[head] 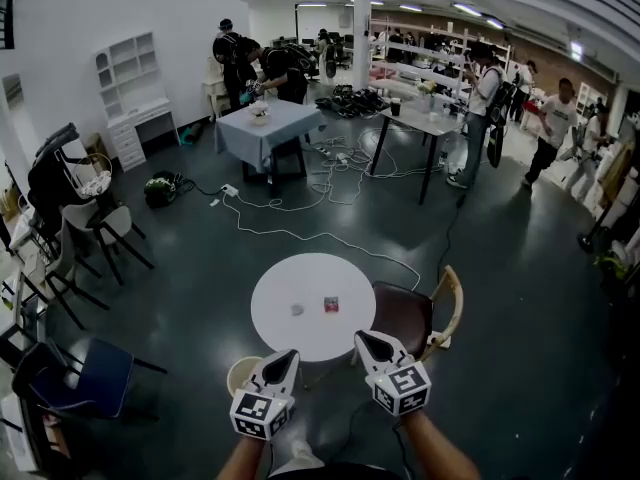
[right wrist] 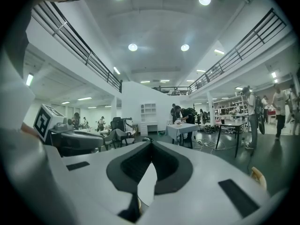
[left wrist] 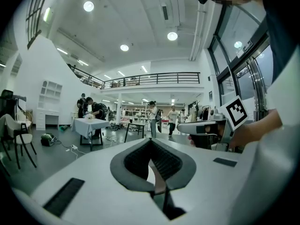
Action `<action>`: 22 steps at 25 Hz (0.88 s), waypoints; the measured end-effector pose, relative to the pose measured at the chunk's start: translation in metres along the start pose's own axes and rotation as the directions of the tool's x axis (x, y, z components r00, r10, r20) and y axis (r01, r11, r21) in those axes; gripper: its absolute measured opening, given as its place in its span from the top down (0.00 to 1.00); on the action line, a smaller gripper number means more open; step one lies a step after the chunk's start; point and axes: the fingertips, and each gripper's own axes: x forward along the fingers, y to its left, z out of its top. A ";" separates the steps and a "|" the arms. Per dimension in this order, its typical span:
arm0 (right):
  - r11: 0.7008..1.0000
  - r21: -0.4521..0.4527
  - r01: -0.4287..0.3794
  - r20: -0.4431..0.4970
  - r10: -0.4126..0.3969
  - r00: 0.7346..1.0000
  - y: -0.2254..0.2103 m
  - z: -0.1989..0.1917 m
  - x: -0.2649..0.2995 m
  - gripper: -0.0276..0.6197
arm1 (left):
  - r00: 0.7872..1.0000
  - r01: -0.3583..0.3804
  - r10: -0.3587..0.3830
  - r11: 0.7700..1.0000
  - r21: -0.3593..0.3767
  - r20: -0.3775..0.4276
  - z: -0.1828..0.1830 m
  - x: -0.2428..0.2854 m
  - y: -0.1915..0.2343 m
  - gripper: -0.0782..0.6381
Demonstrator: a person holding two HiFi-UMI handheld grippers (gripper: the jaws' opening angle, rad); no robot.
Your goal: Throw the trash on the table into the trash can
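In the head view a round white table [head: 313, 343] stands just ahead of me. On it lie a small crumpled pale scrap [head: 297, 309] and a small red and white packet [head: 331, 304]. A beige round trash can [head: 240, 371] sits on the floor at the table's near left edge, partly hidden behind my left gripper [head: 288, 355]. My right gripper [head: 363, 339] is level with it, at the table's near right edge. Both grippers are shut with nothing between the jaws, as the left gripper view [left wrist: 151, 142] and the right gripper view [right wrist: 149, 144] also show.
A brown chair with a wooden back [head: 408, 314] stands against the table's right side. A blue seat [head: 95, 375] and other chairs [head: 100, 230] line the left. White cables [head: 300, 230] run across the dark floor. Farther off are a cloth-covered table [head: 262, 128], a dark table [head: 415, 120] and several people.
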 end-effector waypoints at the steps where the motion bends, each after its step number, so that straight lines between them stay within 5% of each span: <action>1: 1.000 0.001 0.009 -0.001 -0.009 1.000 0.001 0.002 0.008 0.93 | 1.000 0.007 -0.007 1.000 -0.001 -0.001 0.002 0.001 0.010 0.88; 13: 0.995 0.006 0.102 -0.051 -0.102 0.993 0.017 -0.019 0.081 0.93 | 0.997 0.068 -0.070 0.997 -0.044 -0.037 -0.029 0.006 0.104 0.88; 22: 0.993 0.033 0.112 -0.093 -0.109 0.990 -0.009 -0.041 0.115 0.93 | 0.993 0.086 -0.091 0.994 -0.073 -0.081 -0.051 0.048 0.126 0.88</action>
